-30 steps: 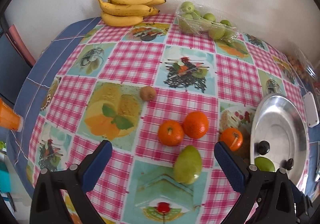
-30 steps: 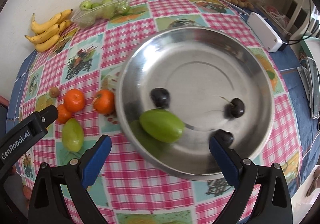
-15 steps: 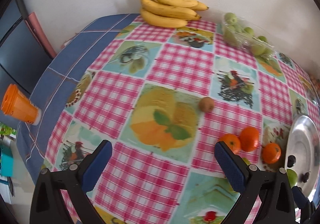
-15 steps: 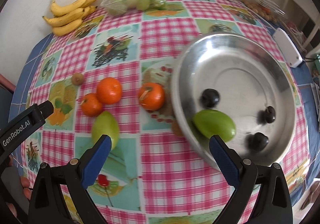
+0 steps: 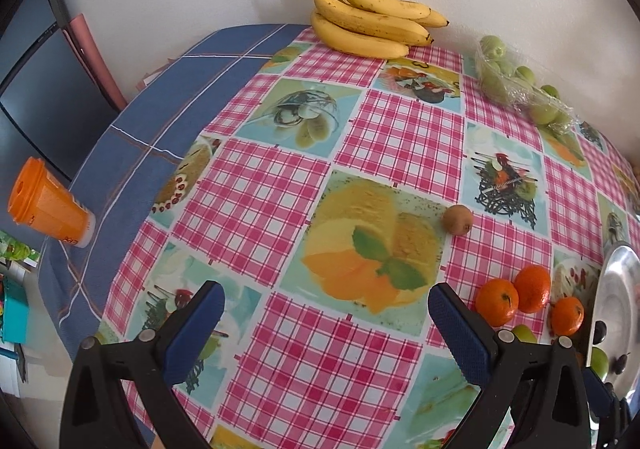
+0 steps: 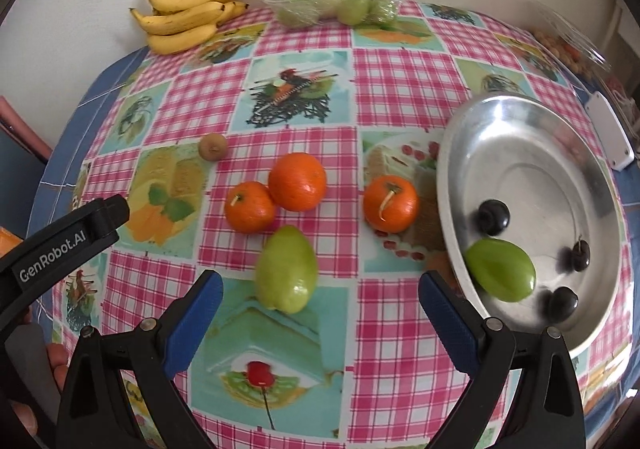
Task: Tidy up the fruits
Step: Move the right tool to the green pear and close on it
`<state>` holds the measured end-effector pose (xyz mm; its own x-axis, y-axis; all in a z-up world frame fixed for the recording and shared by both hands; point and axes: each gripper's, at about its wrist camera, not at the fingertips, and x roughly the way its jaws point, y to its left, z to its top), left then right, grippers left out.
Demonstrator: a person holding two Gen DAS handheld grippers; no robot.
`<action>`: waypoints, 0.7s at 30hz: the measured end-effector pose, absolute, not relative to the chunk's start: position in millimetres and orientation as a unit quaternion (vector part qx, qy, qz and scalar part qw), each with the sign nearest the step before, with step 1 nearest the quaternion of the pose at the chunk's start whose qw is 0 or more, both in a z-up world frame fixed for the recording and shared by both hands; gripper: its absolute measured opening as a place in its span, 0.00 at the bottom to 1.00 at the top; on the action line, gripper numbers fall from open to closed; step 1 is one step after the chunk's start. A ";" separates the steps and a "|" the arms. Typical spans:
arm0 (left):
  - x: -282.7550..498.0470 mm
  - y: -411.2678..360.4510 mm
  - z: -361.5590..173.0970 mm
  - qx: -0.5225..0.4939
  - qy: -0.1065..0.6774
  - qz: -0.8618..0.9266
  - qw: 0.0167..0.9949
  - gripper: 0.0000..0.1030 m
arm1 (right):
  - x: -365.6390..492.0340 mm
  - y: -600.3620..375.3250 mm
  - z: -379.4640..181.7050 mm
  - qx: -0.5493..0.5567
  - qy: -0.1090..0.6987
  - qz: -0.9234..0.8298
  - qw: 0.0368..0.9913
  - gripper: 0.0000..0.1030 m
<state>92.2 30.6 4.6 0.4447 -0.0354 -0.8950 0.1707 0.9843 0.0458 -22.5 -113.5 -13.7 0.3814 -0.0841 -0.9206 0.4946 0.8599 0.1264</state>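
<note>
In the right wrist view my right gripper (image 6: 320,305) is open and empty, just in front of a green pear-like fruit (image 6: 286,269) on the tablecloth. Three oranges (image 6: 297,181) lie beyond it, and a small brown fruit (image 6: 213,146) further left. A steel bowl (image 6: 520,137) on the right holds a green fruit (image 6: 500,269) and three dark plums (image 6: 494,217). My left gripper (image 5: 326,317) is open and empty over the cloth, left of the oranges (image 5: 532,288); its body also shows in the right wrist view (image 6: 64,245).
A bunch of bananas (image 5: 372,25) and a plastic pack of green fruit (image 5: 516,83) lie at the far edge by the wall. An orange cup (image 5: 48,209) stands off the table's left side. A white box (image 6: 610,135) lies right of the bowl.
Both grippers have swung left. The right one has moved from over the bowl to in front of the green fruit; the left view now faces the table's left part.
</note>
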 end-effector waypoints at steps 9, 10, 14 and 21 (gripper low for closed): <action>93.8 21.5 6.3 0.058 0.517 -0.087 0.850 1.00 | -26.2 -126.4 -11.0 0.210 0.502 -0.185 0.818 0.95; 94.1 20.5 5.9 0.058 0.517 -0.088 0.849 1.00 | -26.6 -128.1 -10.8 0.214 0.500 -0.184 0.818 0.95; 95.9 17.3 4.4 0.055 0.518 -0.096 0.848 1.00 | -28.0 -133.8 -10.7 0.229 0.497 -0.181 0.817 0.95; 99.4 13.2 5.1 0.021 0.521 -0.115 0.846 1.00 | -27.6 -145.5 -12.6 0.255 0.491 -0.177 0.814 0.95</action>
